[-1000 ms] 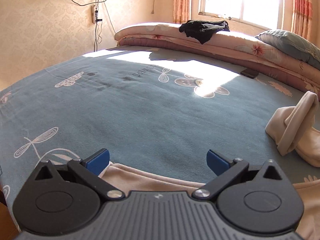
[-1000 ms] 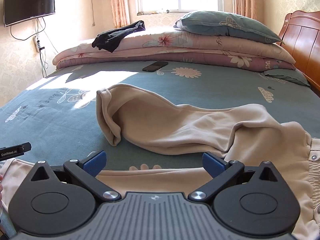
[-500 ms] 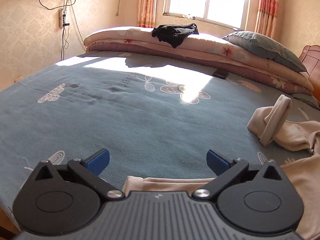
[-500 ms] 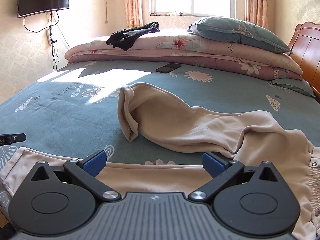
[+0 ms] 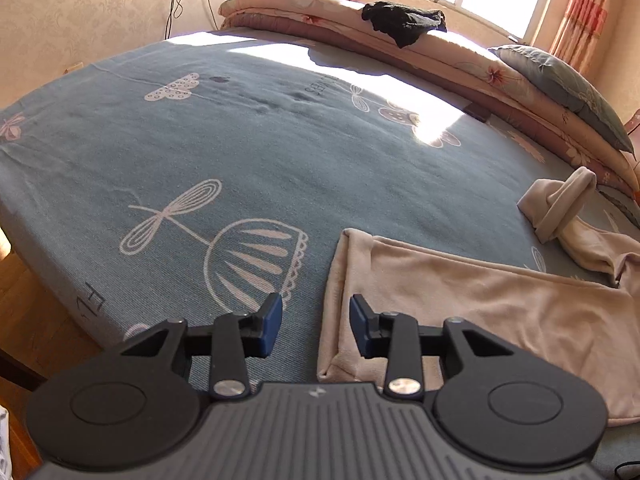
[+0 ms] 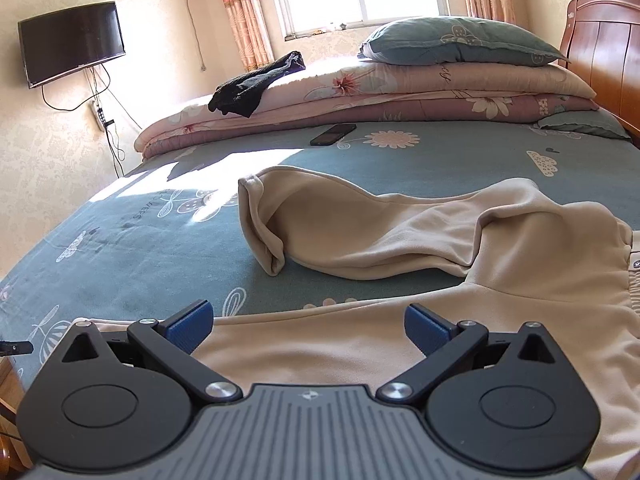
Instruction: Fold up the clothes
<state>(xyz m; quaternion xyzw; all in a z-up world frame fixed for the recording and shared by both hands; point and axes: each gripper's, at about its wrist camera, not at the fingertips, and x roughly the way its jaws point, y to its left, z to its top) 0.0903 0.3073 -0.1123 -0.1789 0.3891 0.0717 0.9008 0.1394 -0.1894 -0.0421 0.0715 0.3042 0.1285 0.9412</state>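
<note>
- Beige trousers (image 6: 460, 344) lie spread on the bed (image 5: 240, 152), near edge; one leg stretches left, its cuff (image 5: 340, 300) under the left tool (image 5: 316, 324).
- Left tool: jaws closing over that cuff, not yet pinching it.
- Right tool (image 6: 308, 328): jaws wide apart, empty, above the near leg.
- Step, judged: gripping the cuff to begin folding; next, pinch fully and lift.

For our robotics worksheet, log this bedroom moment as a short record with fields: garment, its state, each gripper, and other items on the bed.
garment: beige trousers, spread on the blue bedsheet
state: unfolded; far leg rumpled, near leg flat
left gripper: jaws closing over the near leg's cuff, pads not yet pressing
right gripper: open, above the near leg
other items: phone, black garment on folded quilts, pillow
</note>
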